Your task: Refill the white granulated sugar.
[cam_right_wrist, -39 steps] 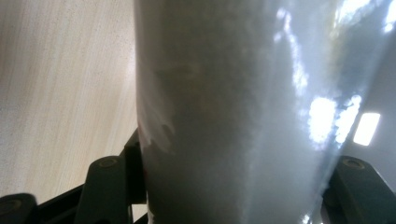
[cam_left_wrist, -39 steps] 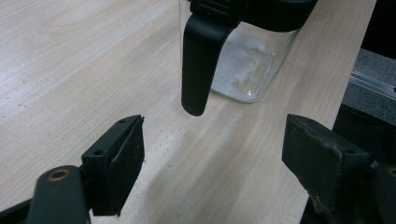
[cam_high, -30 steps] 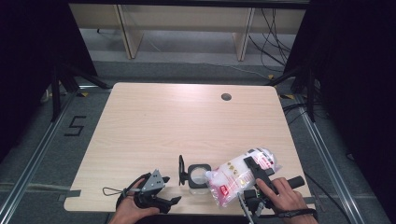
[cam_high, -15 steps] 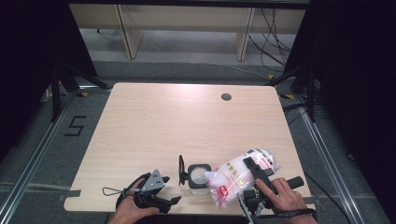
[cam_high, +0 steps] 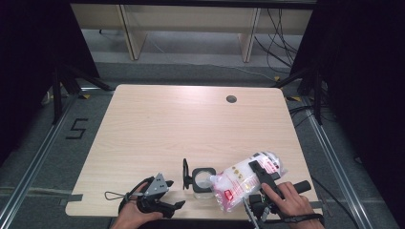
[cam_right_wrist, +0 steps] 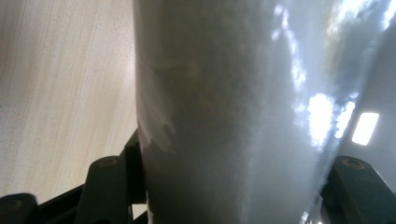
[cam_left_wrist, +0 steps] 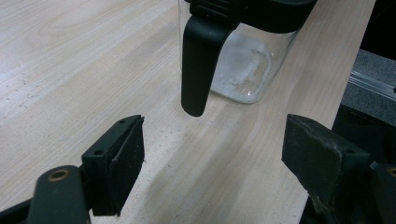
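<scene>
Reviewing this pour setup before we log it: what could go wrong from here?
1. The jar sits near the table's front edge, and the open left gripper isn't steadying it; a nudge could tip it.
2. The bag, clamped by the right gripper, tilts over the narrow jar mouth; the white powder may spill.

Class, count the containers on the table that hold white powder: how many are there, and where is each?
2: a clear jar near the front edge, and a plastic bag tilted against its right side, clamped in the right gripper.

We see the jar (cam_high: 202,178) near the table's (cam_high: 191,124) front edge; our right gripper (cam_high: 261,177) clamps the white bag (cam_high: 241,183) right of the jar, our left gripper (cam_high: 168,206) sits left of it.
</scene>
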The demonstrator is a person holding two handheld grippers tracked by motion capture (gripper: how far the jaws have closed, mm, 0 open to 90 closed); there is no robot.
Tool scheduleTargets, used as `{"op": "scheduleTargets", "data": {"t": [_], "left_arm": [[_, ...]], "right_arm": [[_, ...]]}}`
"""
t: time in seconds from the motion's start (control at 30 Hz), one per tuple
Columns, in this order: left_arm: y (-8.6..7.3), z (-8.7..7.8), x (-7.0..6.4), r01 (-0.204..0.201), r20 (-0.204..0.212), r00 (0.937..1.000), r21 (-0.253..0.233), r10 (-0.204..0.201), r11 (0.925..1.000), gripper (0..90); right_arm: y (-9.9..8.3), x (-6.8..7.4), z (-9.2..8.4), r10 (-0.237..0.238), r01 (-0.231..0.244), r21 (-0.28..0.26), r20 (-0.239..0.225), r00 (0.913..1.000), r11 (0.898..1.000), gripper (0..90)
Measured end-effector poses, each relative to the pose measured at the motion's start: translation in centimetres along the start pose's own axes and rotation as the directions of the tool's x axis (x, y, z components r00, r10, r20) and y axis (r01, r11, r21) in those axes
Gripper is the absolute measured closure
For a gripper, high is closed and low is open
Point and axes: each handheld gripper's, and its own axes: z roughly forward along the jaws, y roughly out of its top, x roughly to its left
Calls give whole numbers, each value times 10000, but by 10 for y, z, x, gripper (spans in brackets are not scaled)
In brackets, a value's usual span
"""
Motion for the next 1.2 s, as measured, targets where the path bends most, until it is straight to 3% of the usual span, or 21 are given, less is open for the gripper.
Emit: {"op": "scheduleTargets", "data": {"t": [0.07, 0.2, 0.27, 0.37, 0.43, 0.47, 0.53, 0.57, 0.6, 1.2], "left_arm": [[0, 0, 0, -4, -4, 10000, -3, 4, 10000, 207], [0, 0, 0, 5, 0, 10000, -3, -5, 10000, 207], [0, 0, 0, -7, -4, 10000, 4, 7, 10000, 207], [0, 0, 0, -1, 0, 10000, -3, 1, 10000, 207], [0, 0, 0, -6, -3, 10000, -1, 6, 10000, 207], [0, 0, 0, 0, -1, 10000, -4, 0, 10000, 207], [0, 0, 0, 6, 15, 10000, -11, -6, 10000, 207], [0, 0, 0, 11, 85, 10000, 54, -12, 10000, 207], [0, 0, 0, -4, -8, 10000, -1, 4, 10000, 207], [0, 0, 0, 10, 99, 10000, 77, -10, 10000, 207]], "right_arm": [[1, 1, 0, 238, -238, 10, -37, 9997, 9997, 412], [0, -3, -2, -173, 179, 222, -284, 9994, 9996, 412], [-1, 0, -2, 160, -151, 309, -284, 9995, 9994, 412], [-1, -4, -1, -341, 341, 22, -67, 9994, 9994, 413], [0, -3, -2, -214, 219, 246, -206, 9996, 9995, 413], [-1, 0, -3, 79, -73, 281, -219, 9997, 9996, 412], [-1, -2, -3, -80, 87, 278, -257, 9996, 9996, 413], [0, -4, -2, -462, 467, 162, -253, 9986, 9988, 413], [0, -2, -1, -218, 220, 111, -126, 9997, 9997, 413], [0, -2, -2, -228, 235, 218, -324, 9992, 9995, 413]]}}
